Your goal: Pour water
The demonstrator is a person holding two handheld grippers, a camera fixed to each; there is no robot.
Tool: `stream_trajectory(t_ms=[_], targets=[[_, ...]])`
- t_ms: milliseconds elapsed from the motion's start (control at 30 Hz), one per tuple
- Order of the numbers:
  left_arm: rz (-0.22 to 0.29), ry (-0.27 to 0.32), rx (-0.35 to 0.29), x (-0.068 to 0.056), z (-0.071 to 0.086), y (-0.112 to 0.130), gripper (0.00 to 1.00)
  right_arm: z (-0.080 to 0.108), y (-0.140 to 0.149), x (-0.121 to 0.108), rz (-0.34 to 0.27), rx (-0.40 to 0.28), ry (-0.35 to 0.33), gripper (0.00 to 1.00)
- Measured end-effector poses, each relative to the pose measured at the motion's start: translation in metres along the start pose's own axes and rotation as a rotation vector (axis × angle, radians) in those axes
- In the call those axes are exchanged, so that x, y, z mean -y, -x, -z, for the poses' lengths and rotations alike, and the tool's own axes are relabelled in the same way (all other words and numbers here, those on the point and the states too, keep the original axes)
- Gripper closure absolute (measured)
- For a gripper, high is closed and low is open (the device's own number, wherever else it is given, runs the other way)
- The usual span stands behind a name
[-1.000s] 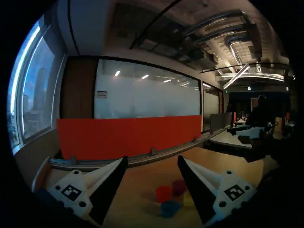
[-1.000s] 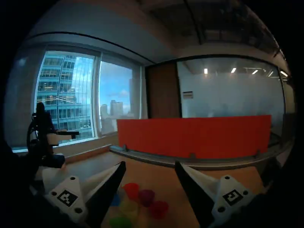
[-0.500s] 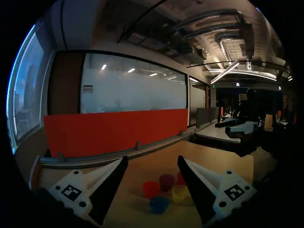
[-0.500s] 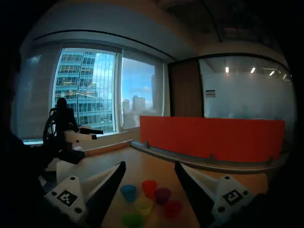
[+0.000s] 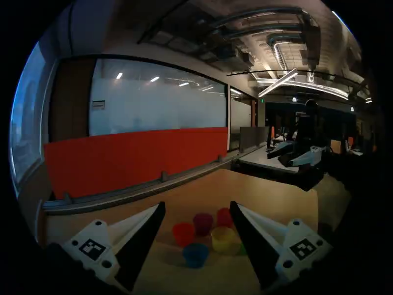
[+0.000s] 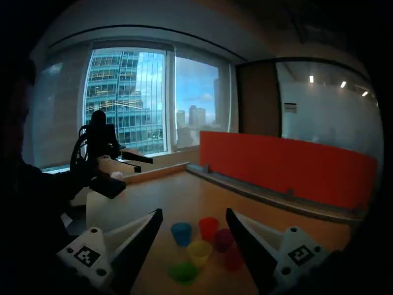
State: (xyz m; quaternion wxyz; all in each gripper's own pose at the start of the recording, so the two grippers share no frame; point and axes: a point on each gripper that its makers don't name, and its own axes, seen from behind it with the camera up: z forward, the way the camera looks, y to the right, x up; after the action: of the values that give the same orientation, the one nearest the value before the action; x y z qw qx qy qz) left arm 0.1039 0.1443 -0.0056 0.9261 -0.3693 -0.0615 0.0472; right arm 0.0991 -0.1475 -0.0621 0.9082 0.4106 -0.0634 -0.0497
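Fingers (image 5: 140, 238) of left gripper (image 5: 196, 203) and right gripper (image 6: 193, 210) spread apart, gripping nothing. Coloured cups (image 5: 203, 222) clustered on worktop (image 5: 255, 191), seen between fingers in both views, untouched.

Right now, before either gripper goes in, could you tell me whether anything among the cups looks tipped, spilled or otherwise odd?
Nothing stands out. The blue cup, bright red cup, yellow cup, purple cup and green cup stand upright, clustered on the table; the wood around them looks dry, though the light is dim.
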Motion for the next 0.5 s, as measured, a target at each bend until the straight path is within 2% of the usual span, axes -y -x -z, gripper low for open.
stream_trajectory(t_ms=[500], targets=[[-0.048, 0.068, 0.089, -0.015, -0.013, 0.038, 0.03, -0.002, 0.04, 0.008, 0.047, 0.106, -0.054, 0.0]])
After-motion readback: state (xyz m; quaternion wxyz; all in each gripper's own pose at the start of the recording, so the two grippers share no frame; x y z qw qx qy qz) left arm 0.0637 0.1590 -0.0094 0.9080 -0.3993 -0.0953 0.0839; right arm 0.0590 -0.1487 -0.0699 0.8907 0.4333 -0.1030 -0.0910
